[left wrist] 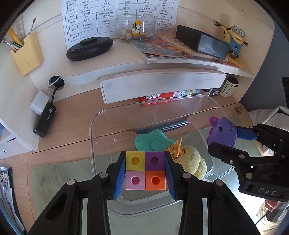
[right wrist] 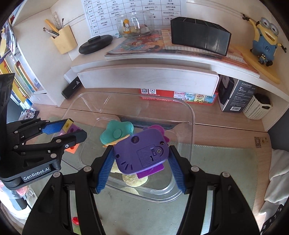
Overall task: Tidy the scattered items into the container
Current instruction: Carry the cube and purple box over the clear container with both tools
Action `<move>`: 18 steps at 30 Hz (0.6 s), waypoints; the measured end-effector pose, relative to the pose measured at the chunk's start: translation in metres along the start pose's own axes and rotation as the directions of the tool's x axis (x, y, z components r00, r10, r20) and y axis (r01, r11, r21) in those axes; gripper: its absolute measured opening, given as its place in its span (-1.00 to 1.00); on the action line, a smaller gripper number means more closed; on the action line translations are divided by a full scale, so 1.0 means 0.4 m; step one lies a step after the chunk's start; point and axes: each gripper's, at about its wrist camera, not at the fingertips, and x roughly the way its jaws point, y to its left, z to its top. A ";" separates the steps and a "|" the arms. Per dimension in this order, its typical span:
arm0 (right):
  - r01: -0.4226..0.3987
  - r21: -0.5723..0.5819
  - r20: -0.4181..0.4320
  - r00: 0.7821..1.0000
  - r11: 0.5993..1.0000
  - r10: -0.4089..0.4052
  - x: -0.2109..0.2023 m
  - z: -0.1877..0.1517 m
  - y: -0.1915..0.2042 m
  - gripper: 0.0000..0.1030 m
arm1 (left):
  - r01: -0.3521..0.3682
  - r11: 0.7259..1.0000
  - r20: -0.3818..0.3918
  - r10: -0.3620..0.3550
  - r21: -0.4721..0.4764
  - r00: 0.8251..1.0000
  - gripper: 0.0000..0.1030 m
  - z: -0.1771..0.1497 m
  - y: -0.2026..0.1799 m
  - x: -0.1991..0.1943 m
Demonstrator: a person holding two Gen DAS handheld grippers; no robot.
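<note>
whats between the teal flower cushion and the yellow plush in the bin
A small orange spiky toy lies between the teal flower cushion and the yellow plush, seen in the left wrist view.

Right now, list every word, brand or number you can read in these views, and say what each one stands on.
"DAS": on the body of the right gripper, which holds the purple toy.
"GenRobot.AI": on the body of the left gripper, which holds the colored cube block.
"5": on the dark box under the shelf; its smaller print is unreadable.
Wall timetable: Chinese characters, too small to read reliably.
Red box labels: blurred.
</note>
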 end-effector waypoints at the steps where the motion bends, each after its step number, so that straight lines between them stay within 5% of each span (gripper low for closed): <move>1: -0.001 0.001 -0.009 1.000 1.000 0.001 0.005 0.001 0.000 0.11 | -0.003 1.000 -0.010 0.003 -0.007 1.000 -0.30 0.002 0.002 0.005; 3: 0.009 -0.003 -0.027 1.000 1.000 -0.009 0.014 0.005 0.003 0.11 | -0.034 0.999 -0.033 0.033 -0.022 0.999 -0.22 0.006 0.005 0.012; 5: 0.020 -0.002 -0.038 0.999 1.000 -0.020 0.020 0.007 0.005 0.11 | -0.041 0.999 -0.042 0.040 -0.035 0.998 0.17 0.009 0.008 0.012; 6: 0.020 0.002 -0.048 0.999 1.000 -0.020 0.023 0.008 0.004 0.11 | -0.040 0.998 -0.035 0.038 -0.046 0.999 0.22 0.009 0.010 0.007; 13: 0.018 0.014 -0.025 1.000 1.000 -0.018 0.004 0.003 0.004 0.13 | -0.112 0.993 0.025 0.112 -0.028 0.993 0.36 -0.004 0.010 -0.028; 18: -0.010 0.029 -0.005 1.000 1.000 0.010 -0.020 -0.010 0.008 0.13 | -0.075 0.996 0.029 0.076 -0.047 0.997 0.36 -0.021 0.017 -0.041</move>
